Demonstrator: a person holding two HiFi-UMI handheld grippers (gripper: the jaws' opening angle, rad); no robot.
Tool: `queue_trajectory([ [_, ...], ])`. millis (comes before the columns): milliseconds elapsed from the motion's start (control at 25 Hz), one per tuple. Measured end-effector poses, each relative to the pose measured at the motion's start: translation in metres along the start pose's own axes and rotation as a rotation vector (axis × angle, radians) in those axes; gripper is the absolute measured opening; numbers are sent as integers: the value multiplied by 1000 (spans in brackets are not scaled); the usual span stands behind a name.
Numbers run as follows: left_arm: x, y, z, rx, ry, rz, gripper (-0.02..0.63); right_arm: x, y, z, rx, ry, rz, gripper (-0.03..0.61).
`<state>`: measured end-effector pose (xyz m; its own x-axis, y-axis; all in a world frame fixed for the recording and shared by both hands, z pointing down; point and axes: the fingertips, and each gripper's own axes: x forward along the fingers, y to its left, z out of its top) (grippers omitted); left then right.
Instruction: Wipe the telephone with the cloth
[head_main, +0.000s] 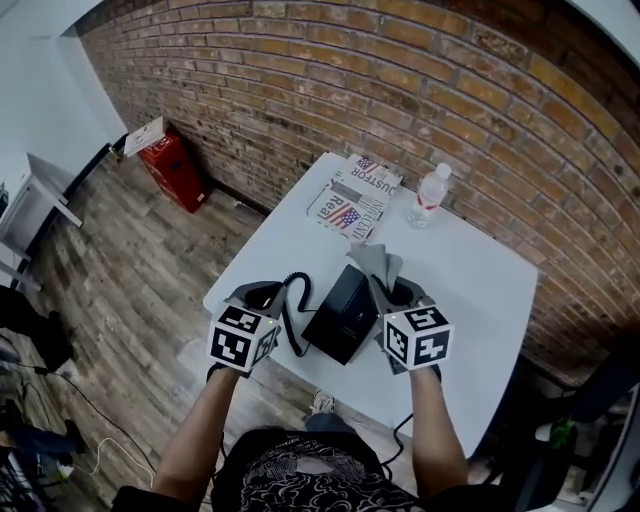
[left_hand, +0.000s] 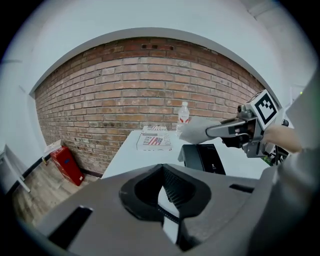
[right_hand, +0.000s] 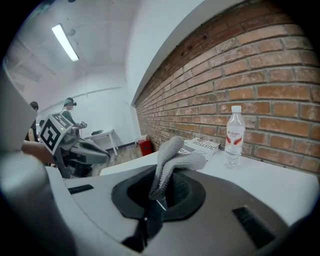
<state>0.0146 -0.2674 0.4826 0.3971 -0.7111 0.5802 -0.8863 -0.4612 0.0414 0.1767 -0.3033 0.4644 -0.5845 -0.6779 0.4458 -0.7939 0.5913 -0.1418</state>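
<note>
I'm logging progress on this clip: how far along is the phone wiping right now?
Done: the cloth is picked up, pinched in the right tool. In hand: it is held just above the black telephone; contact isn't clear. The left tool sits empty, jaws slightly apart, beside the coiled cord. Left: the wiping itself, apparently all of it.

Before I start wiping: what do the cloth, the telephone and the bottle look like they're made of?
Cloth: grey knitted or microfibre fabric with a matte finish. A ribbed weave shows, and it droops limply from the right gripper.
Telephone: probably black moulded plastic, smooth with a faint sheen.
Bottle: thin see-through plastic, glossy, with a white cap.
</note>
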Motion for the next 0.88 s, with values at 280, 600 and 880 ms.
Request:
queue_trajectory([
  [280, 9, 4, -3, 10, 8, -26, 6, 24, 2, -14, -28, 60, -3, 11],
  [600, 0, 19, -14, 46, 4, -115, 6, 39, 22, -29, -25, 116, -71, 11],
  [880, -12, 32, -25, 71, -9, -193, 6, 43, 34, -48, 15, 155, -153, 11],
])
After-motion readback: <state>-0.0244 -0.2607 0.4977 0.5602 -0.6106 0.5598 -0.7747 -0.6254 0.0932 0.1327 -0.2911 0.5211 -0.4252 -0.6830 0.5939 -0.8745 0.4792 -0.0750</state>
